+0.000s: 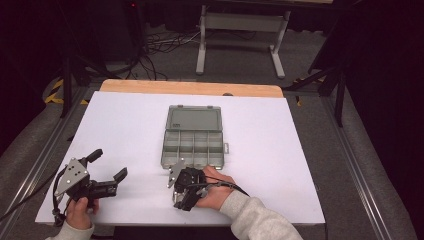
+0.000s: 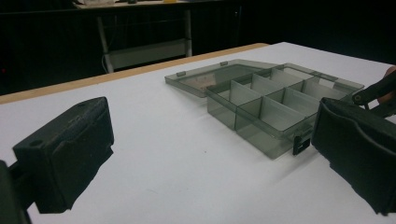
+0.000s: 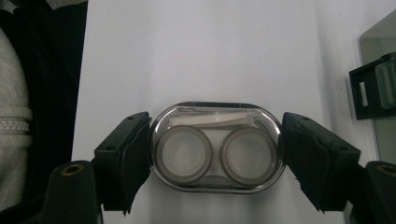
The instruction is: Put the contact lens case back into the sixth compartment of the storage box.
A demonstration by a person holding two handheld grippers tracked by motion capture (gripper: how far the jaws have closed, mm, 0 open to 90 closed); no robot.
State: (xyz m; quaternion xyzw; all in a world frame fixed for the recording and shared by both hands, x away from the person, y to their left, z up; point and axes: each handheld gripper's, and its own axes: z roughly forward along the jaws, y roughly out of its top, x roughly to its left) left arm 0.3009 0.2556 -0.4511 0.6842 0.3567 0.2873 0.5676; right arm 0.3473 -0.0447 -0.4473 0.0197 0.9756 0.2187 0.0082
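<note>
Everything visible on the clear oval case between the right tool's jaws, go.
The clear oval plastic case lies flat on the white table, near its front edge. It has a dark rim and a see-through top; inside are two round wells side by side and a pale strip above them. The right tool is shut on it, a black pad pressing each narrow end. Nothing else touches it.

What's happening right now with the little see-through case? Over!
Right gripper shut on lens case. Left gripper open, holding nothing. Organizer box open on table. Nothing in the way.
</note>
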